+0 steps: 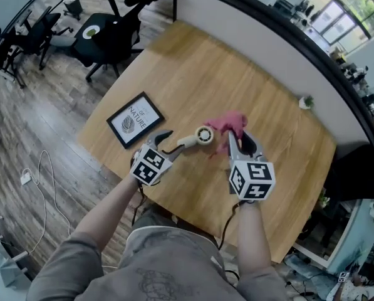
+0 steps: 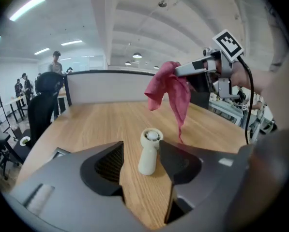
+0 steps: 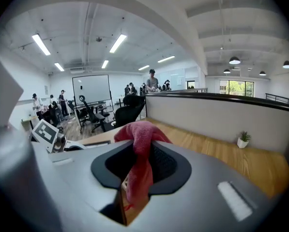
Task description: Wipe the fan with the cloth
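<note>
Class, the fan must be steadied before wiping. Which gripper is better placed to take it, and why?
Left. The left gripper is open and empty, with the fan lying just ahead, in line with its jaws. The right gripper is shut on the cloth.

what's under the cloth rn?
Bare table. The cloth hangs from the right gripper beside the fan, not over it. From above it covers that spot; whether its tip touches is unclear.
</note>
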Available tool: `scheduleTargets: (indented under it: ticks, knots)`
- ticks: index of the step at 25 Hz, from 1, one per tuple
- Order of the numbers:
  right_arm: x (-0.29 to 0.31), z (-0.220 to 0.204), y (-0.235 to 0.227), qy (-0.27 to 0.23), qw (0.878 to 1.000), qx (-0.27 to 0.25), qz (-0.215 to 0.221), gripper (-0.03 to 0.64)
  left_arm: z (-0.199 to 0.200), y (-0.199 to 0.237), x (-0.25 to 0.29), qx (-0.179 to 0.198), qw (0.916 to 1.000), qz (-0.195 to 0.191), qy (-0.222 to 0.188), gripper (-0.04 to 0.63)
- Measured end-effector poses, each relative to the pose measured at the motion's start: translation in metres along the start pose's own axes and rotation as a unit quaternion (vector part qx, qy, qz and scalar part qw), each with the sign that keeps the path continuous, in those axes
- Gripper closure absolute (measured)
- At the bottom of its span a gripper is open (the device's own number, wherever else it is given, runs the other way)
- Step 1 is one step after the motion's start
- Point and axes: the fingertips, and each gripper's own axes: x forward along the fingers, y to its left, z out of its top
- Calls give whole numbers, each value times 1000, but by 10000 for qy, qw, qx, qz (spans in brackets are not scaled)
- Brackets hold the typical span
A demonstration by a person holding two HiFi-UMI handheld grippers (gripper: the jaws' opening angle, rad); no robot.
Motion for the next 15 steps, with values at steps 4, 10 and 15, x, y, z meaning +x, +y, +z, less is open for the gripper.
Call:
scheduleTargets:
  ticks: [4, 10, 15]
  knots:
    - [-36, 44, 10, -500, 9987, -67, 94, 529, 52, -5, -40, 175, 9982, 264, -518, 411]
    - [-91, 101, 30, -1187, 9926, -105, 235, 529, 130, -18, -107, 355, 9904, 474, -1247, 449]
    - [-139, 136, 47, -1717, 9844, -277, 275, 529, 182, -28, -162, 715, 9789, 694, -1784, 478]
